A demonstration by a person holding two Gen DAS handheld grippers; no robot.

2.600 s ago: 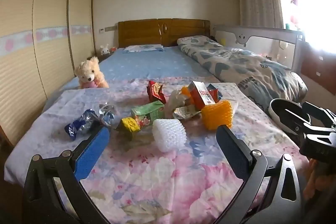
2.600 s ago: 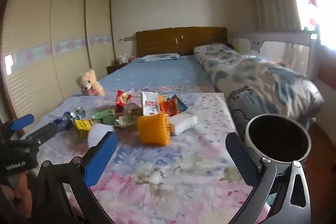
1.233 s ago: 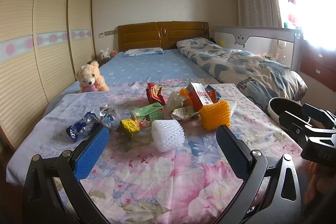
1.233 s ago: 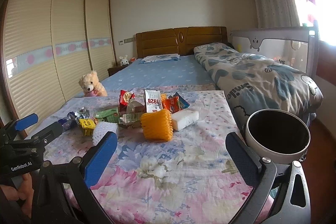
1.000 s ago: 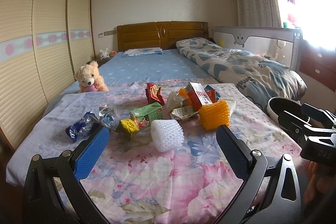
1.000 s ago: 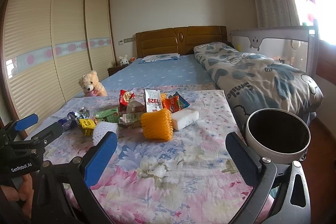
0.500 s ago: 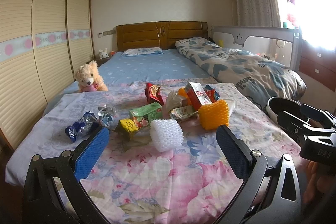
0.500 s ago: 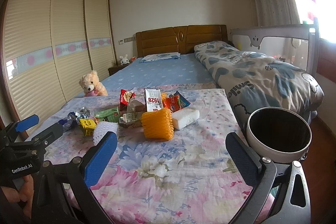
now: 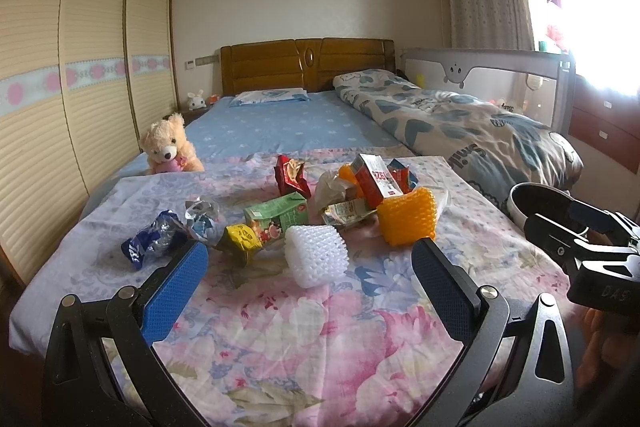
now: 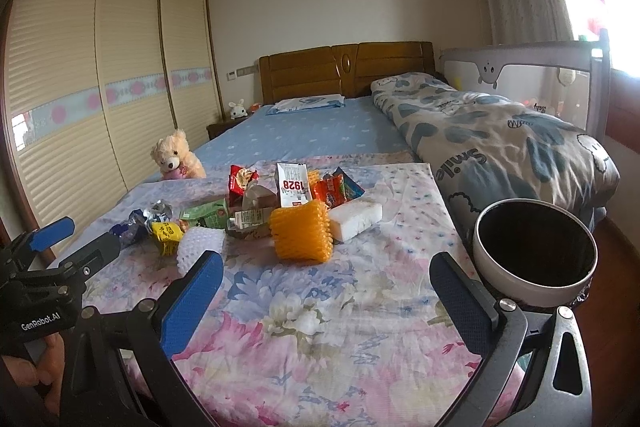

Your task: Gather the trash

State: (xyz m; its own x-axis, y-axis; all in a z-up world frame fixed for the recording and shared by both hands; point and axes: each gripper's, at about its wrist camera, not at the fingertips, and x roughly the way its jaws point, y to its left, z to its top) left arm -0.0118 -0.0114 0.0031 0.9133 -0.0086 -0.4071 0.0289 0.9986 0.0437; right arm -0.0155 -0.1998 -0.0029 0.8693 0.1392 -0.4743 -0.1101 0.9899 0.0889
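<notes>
Floral bedspread (image 10: 320, 327): carton (image 10: 293, 185) reads "1928" (red band); left gripper (image 9: 308, 279), right gripper (image 10: 324, 291) jaws wide, empty.

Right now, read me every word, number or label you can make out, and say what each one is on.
"1928": carton.
"Smile": quilt.
"GenRobot.AI": left gripper body.
"DAS": right gripper body, rest hidden.
Green carton, yellow packet, blue wrapper: print too small to read.
</notes>
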